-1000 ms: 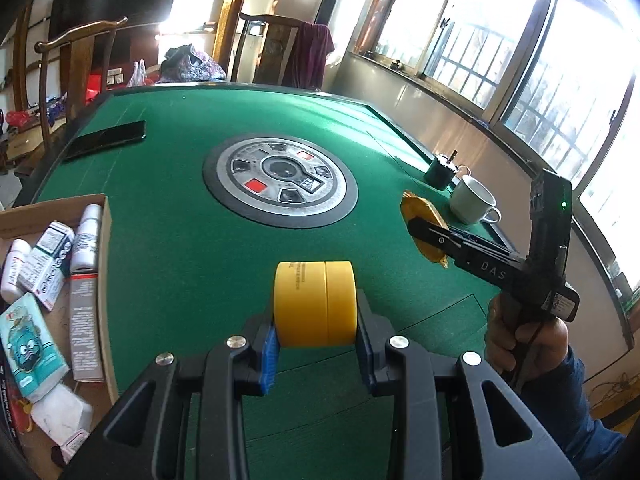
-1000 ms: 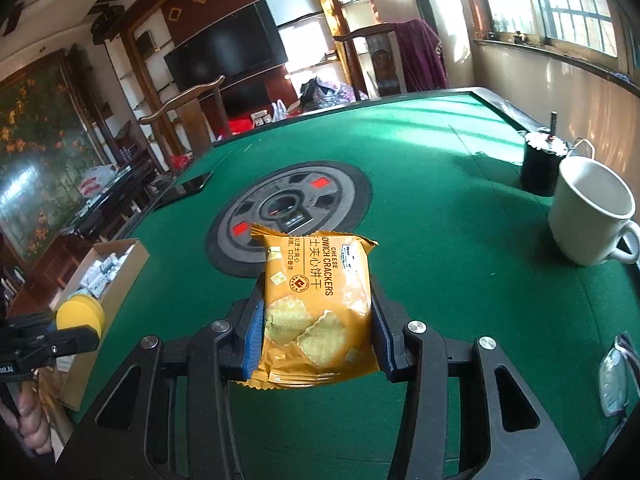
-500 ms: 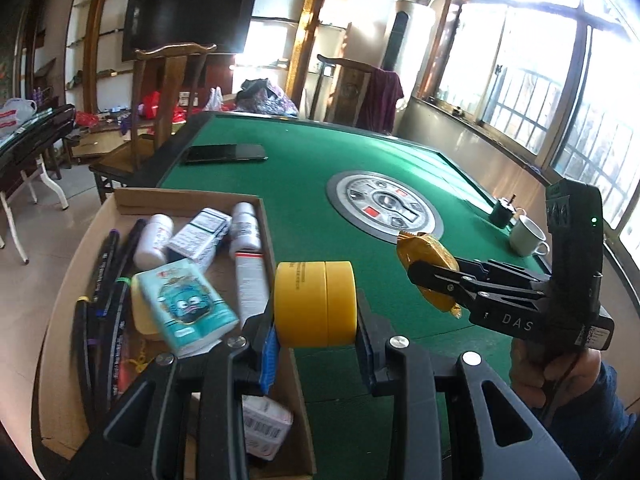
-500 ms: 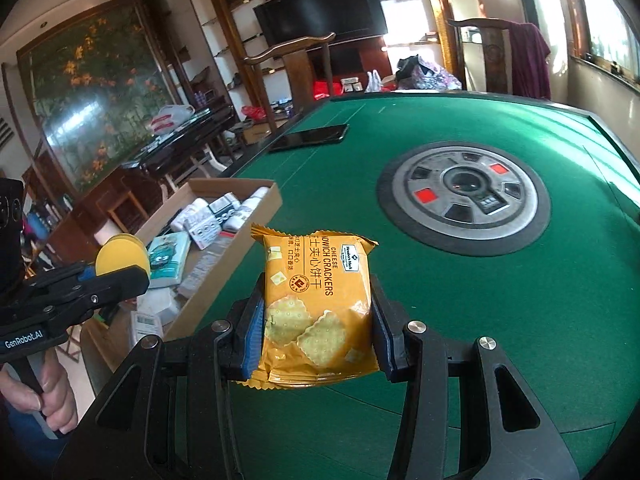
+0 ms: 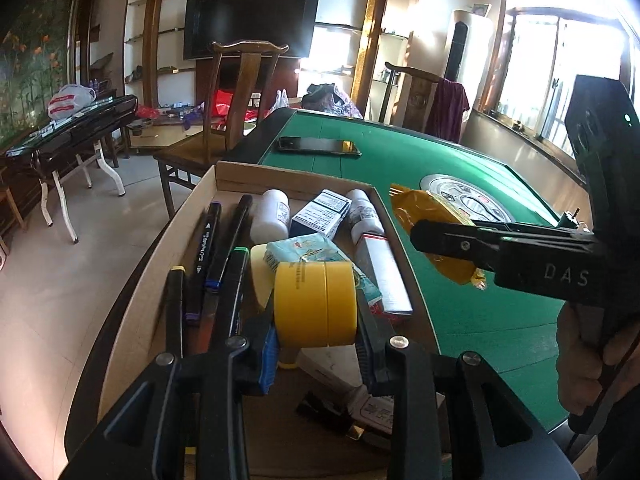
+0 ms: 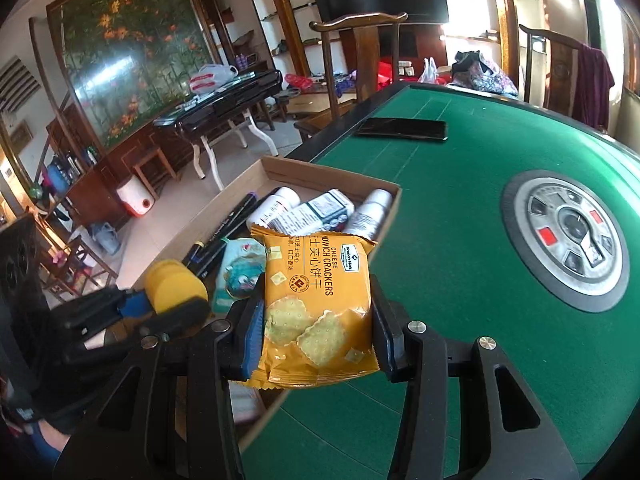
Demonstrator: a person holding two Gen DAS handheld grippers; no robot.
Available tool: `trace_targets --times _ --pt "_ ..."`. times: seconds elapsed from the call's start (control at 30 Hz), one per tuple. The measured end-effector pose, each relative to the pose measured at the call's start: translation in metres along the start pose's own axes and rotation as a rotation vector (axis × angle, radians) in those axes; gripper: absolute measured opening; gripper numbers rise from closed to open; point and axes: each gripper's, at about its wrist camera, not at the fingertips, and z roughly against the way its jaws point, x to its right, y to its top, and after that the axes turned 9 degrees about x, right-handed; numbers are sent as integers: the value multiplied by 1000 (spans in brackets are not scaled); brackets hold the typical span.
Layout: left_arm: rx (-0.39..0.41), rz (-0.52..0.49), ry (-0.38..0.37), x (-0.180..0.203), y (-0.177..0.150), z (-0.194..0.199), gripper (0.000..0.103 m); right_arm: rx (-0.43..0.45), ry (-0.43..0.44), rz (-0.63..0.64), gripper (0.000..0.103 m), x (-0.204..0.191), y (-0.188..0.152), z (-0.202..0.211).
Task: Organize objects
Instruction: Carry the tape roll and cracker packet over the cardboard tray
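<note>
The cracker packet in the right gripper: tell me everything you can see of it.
The cracker packet is a glossy orange plastic pouch with crimped, serrated top and bottom edges, printed with "Cheese Sandwich Crackers", Chinese characters, a dark brand badge and pictures of square crackers. It looks sealed and slightly puffed. It stands upright, its printed face toward the camera, pinched at its two sides by the jaws of the right gripper. It is held in the air beside the cardboard box, touching nothing else.
</note>
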Motion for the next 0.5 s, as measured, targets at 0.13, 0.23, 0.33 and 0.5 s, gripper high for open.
trace_targets --times 0.13,0.23,0.33,0.5 --pt "-2 -9 8 -2 -6 -3 32 -43 10 6 45 -11 8 -24" --pt "-4 -11 11 -2 -7 -5 32 -62 10 17 45 -19 13 -39" --pt "-1 -19 24 -2 -11 -7 32 -79 13 23 45 -24 19 -52" --pt "9 -23 42 -5 -14 -8 32 -94 3 32 45 -27 20 -63"
